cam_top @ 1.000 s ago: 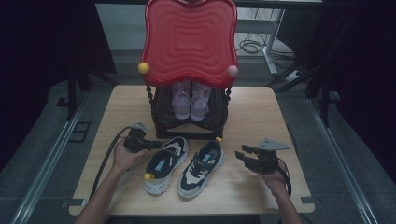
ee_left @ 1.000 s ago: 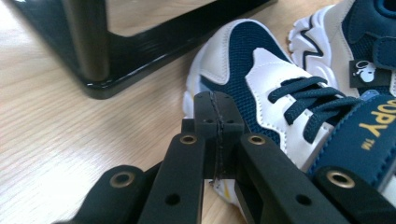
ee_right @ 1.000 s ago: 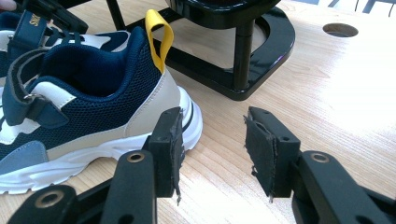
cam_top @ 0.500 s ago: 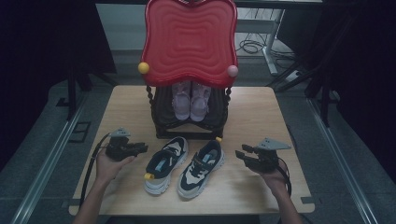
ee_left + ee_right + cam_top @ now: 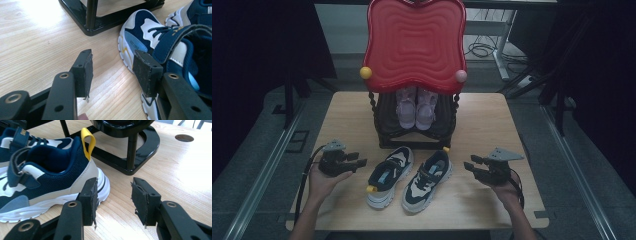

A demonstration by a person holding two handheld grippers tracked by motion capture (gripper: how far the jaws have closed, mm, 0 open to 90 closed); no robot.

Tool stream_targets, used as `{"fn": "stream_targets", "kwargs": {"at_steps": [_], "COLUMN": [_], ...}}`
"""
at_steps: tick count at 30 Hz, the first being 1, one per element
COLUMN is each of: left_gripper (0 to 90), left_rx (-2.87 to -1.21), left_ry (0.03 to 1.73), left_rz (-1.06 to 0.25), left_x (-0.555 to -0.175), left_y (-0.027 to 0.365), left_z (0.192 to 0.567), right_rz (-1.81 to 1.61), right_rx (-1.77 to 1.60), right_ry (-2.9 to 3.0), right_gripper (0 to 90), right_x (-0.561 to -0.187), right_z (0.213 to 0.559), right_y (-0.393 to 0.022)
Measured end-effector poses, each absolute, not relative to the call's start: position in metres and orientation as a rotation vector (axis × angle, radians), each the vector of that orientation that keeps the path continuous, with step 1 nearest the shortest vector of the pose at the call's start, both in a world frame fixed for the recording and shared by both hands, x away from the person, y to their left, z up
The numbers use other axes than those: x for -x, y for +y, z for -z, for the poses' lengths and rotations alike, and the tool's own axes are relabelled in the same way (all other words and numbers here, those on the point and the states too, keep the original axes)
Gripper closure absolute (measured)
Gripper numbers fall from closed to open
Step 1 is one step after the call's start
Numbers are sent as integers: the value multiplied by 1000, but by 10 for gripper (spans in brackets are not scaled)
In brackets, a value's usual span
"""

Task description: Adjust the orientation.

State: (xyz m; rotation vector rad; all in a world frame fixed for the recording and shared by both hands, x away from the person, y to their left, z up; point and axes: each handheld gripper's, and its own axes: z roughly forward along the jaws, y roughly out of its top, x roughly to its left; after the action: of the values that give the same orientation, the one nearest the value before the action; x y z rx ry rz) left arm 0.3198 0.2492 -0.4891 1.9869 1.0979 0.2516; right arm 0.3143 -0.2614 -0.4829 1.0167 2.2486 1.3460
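Note:
Two navy and white sneakers lie on the wooden table (image 5: 492, 115) in front of a black shoe rack. The left sneaker (image 5: 389, 172) has its yellow heel loop toward the near edge. The right sneaker (image 5: 428, 179) has its heel toward the rack. My left gripper (image 5: 359, 163) hovers left of the left sneaker (image 5: 140, 27); its jaws have just been opening and nothing is between them. My right gripper (image 5: 469, 164) stands open to the right of the right sneaker (image 5: 50, 175), level with its heel, with bare table between its fingers.
The black rack (image 5: 412, 134) stands mid-table under a tall red wavy panel (image 5: 414, 42) with a yellow ball and a pink ball at its lower corners. A pair of pale pink shoes (image 5: 415, 107) sits inside. The rack's base (image 5: 140, 147) lies just beyond the right sneaker's heel.
My left gripper has drawn back to the left, away from the left sneaker, and its jaws have opened. The right gripper and both sneakers have stayed put.

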Motion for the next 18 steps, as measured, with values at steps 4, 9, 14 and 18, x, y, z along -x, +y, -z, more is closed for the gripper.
{"fn": "stream_targets", "kwargs": {"at_steps": [4,9,14,18], "left_gripper": [482,468,465,461], "left_rx": [-1984,-1969,-1963,-1971], "left_ry": [1092,1085,1084,1094], "left_rz": [-244,-236,-209,-200], "left_x": [-316,-310,-305,-304], "left_y": [253,257,259,260], "left_z": [489,489,493,497], "right_rz": [-1372,-1372,-1333,-1266], "right_rx": [-982,-898,-816,-777], "right_ry": [2278,2353,2443,2480], "right_gripper": [555,557,559,574], "right_x": [-312,-312,-312,-317], "right_z": [477,464,448,445], "right_y": [-258,-249,-234,-222]}}
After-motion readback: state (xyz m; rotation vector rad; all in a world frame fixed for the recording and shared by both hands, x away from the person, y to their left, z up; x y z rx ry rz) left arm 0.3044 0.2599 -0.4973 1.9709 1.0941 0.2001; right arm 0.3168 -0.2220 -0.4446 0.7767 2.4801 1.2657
